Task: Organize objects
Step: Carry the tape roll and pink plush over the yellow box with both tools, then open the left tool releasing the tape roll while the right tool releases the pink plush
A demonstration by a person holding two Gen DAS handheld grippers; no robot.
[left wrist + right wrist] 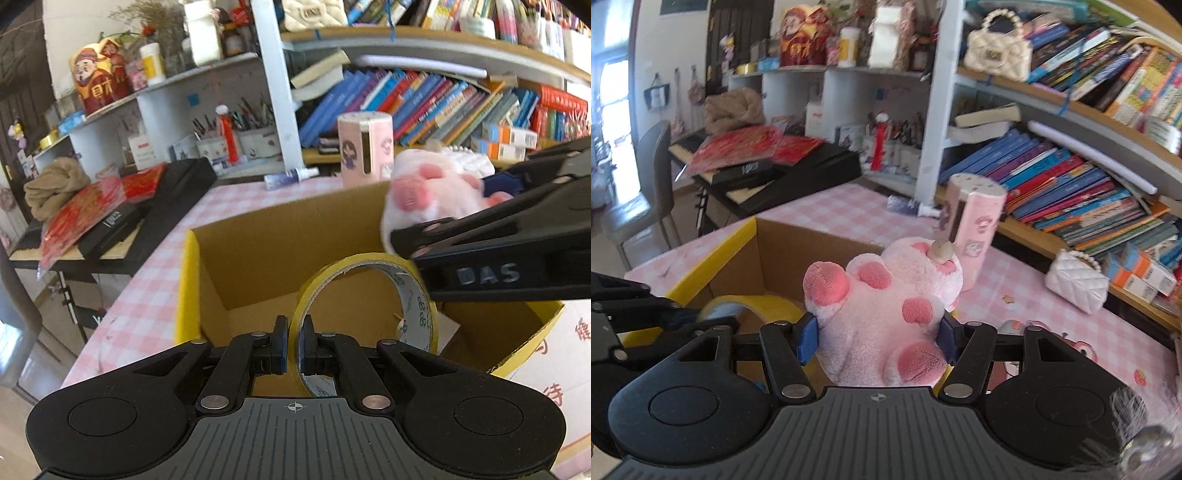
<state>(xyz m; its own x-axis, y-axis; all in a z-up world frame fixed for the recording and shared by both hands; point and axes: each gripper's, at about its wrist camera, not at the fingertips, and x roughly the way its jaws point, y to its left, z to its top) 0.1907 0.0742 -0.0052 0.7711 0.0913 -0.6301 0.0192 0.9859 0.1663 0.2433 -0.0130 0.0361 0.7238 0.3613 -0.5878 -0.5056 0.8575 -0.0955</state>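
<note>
My left gripper (293, 345) is shut on a roll of yellow tape (369, 314) and holds it upright over the open cardboard box (280, 236). My right gripper (877, 338) is shut on a pink plush toy (886, 314) and holds it above the box's right side. In the left wrist view the plush toy (424, 188) and the right gripper's black body (517, 251) come in from the right. In the right wrist view the tape roll (757, 306) and the box (798, 254) lie at lower left.
The box stands on a pink checked tablecloth (849, 206). A pink cylindrical holder (975, 229), a spray bottle (291, 177) and a white quilted purse (1075, 284) sit behind it. Bookshelves (1071, 184) fill the back; a keyboard (783, 170) with red packets stands left.
</note>
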